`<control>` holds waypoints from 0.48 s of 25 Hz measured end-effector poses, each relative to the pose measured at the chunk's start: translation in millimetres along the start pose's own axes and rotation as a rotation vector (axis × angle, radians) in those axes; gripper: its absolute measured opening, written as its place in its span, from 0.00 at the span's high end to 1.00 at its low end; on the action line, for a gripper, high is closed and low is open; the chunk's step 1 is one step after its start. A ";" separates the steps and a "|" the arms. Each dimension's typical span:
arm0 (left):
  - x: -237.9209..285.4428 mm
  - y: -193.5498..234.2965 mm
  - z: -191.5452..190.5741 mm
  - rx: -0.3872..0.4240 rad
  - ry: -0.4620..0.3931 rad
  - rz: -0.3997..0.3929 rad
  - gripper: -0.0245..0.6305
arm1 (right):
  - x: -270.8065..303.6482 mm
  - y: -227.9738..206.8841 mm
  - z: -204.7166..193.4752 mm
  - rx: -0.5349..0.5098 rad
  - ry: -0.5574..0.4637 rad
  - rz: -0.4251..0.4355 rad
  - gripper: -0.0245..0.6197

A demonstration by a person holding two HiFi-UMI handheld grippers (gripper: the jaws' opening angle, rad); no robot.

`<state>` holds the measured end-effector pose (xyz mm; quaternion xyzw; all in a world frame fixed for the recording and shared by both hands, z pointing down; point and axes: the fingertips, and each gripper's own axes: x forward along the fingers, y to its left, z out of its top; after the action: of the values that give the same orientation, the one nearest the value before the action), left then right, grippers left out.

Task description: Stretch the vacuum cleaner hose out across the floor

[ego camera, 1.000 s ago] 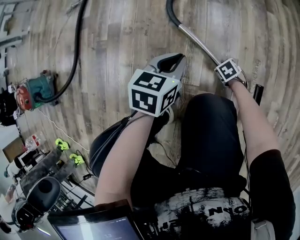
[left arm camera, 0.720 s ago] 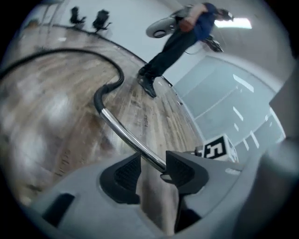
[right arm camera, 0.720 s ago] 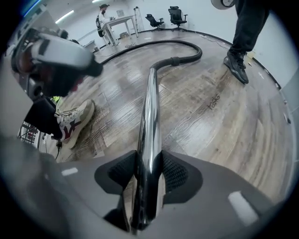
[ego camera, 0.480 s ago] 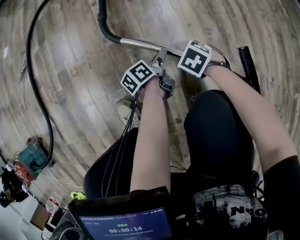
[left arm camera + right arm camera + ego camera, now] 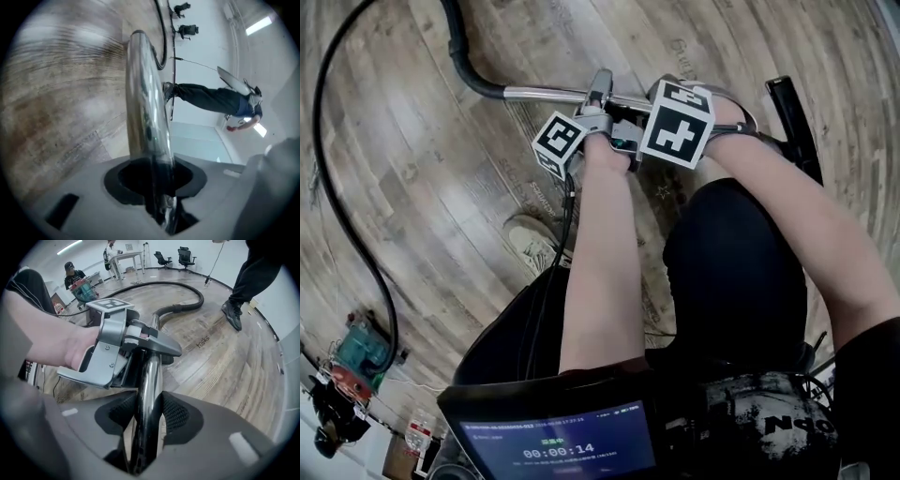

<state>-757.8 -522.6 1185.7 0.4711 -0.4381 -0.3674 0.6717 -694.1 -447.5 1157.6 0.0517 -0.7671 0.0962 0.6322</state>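
Curving black hose (image 5: 457, 52), ending in shiny chrome tube (image 5: 539, 93)

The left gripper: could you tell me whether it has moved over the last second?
Yes. The left gripper came down toward the floor onto the metal tube, beside the right gripper; its jaws have just been closing with the tube between them.

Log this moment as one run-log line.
left gripper: jaws just closing, tube between them | right gripper: clamped on tube | hose: curved on floor
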 end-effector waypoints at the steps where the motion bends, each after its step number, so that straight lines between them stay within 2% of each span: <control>1: -0.7 -1.0 1.2 -0.028 -0.021 -0.016 0.78 | -1.2 -1.6 1.3 -0.013 -0.005 -0.008 0.69; 3: -0.5 -3.6 1.8 -0.032 -0.044 -0.023 0.79 | -1.9 -4.2 1.4 -0.041 -0.004 -0.023 0.68; 9: 1.6 -14.7 0.0 0.034 -0.070 0.015 0.80 | -5.5 -11.1 -2.9 -0.099 -0.018 -0.055 0.67; 12: 0.1 -25.0 1.1 0.044 -0.084 0.018 0.80 | -1.8 -14.2 -18.5 -0.135 0.036 -0.072 0.66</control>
<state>-760.8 -530.1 1162.1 0.4659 -0.4780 -0.3711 0.6456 -673.1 -457.5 1160.4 0.0349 -0.7580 0.0221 0.6510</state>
